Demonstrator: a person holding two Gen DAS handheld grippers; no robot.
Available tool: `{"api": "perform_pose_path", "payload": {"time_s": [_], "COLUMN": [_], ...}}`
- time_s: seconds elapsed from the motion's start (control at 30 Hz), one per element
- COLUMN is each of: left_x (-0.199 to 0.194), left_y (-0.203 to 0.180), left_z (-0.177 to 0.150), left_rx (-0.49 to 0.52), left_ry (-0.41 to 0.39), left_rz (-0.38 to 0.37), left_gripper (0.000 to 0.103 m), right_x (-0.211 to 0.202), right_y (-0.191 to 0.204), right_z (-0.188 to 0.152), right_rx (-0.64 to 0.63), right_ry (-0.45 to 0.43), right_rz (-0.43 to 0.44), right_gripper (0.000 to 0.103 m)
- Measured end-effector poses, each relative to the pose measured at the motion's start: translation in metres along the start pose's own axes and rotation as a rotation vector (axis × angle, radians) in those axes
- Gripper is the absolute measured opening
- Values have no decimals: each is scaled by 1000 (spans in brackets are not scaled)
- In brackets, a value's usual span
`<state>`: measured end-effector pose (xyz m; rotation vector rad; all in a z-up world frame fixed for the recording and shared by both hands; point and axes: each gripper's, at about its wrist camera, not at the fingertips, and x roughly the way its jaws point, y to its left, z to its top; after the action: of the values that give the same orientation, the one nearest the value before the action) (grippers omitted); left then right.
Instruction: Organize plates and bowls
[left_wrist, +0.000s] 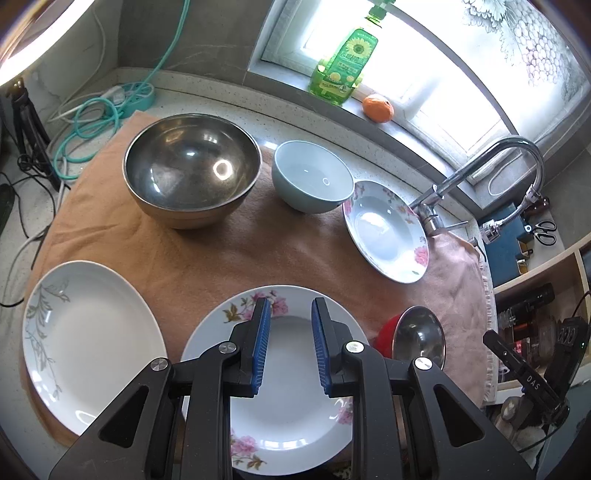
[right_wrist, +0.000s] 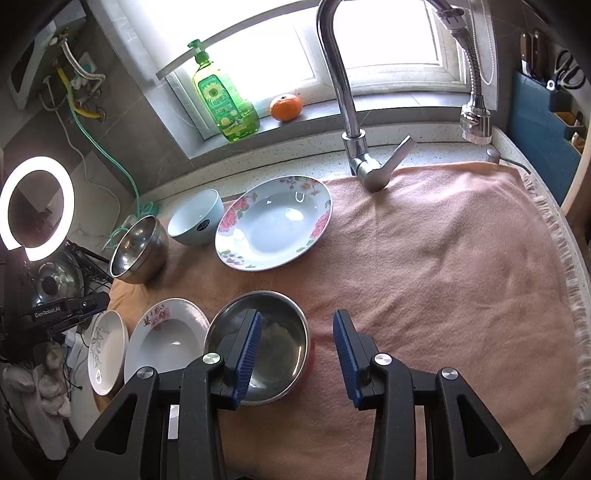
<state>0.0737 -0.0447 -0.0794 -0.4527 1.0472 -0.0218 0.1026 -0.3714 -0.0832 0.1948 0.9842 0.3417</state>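
My left gripper (left_wrist: 291, 308) hovers open over a pink-flowered plate (left_wrist: 291, 410) near the front edge, with nothing between its blue pads. To its left lies a white plate with grey leaves (left_wrist: 92, 339). Behind stand a large steel bowl (left_wrist: 192, 170), a pale blue bowl (left_wrist: 312, 177) and a second flowered deep plate (left_wrist: 388, 232). My right gripper (right_wrist: 298, 321) is open above a small steel bowl with a red outside (right_wrist: 280, 343). Its left finger is over the bowl's hollow and its right finger stands outside the rim, not touching.
All dishes rest on a tan towel (right_wrist: 443, 277) whose right half is bare. A chrome faucet (right_wrist: 343, 92) rises behind it. A green bottle (right_wrist: 221, 103) and an orange (right_wrist: 285, 107) sit on the windowsill. A ring light (right_wrist: 37, 206) and cables crowd the left.
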Motion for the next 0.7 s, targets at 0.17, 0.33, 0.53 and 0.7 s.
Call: {"api": "perform_pose_path", "payload": {"time_s": [0.17, 0.33, 0.53, 0.7], "left_x": [15, 34, 53, 62], "left_y": [-18, -37, -49, -56], "left_z": [-9, -12, -9, -1], "left_rx": [-41, -77, -123, -152], "left_ry": [14, 12, 8, -7], "left_rz": [2, 2, 3, 4], "left_gripper": [21, 21, 21, 21], "right_x": [9, 27, 52, 76], "right_y": [-21, -35, -36, -33], "right_z": [28, 57, 83, 101], "right_rx": [-43, -105, -199, -265], "right_ry": [28, 52, 74, 92], "right_rz": [53, 82, 100, 110], "right_gripper": [37, 37, 37, 37]}}
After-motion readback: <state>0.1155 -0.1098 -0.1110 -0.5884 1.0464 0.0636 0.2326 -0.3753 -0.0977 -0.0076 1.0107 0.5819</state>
